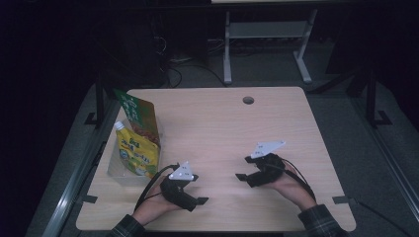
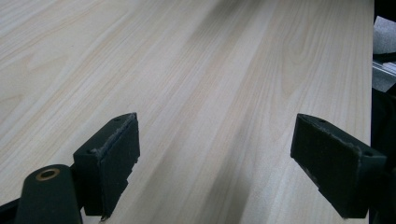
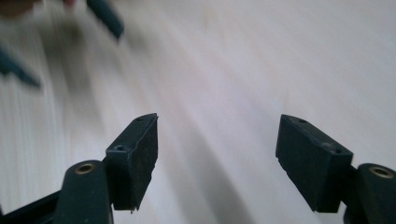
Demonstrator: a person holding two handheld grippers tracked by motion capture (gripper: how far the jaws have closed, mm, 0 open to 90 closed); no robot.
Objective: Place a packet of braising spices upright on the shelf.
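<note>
Both tongs stand wide and hold nothing: the left gripper (image 1: 197, 190) at lower centre, the right gripper (image 1: 243, 170) beside it. Two pouches (image 1: 138, 148) stand at the table's (image 1: 222, 128) left edge, in a see-through bin (image 1: 114, 170) that is hard to make out. The right gripper view is blurred.

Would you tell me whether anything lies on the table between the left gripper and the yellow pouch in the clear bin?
Nothing visible does: bare table separates the left gripper from the yellow pouch, apart from the clear bin wall around it.
</note>
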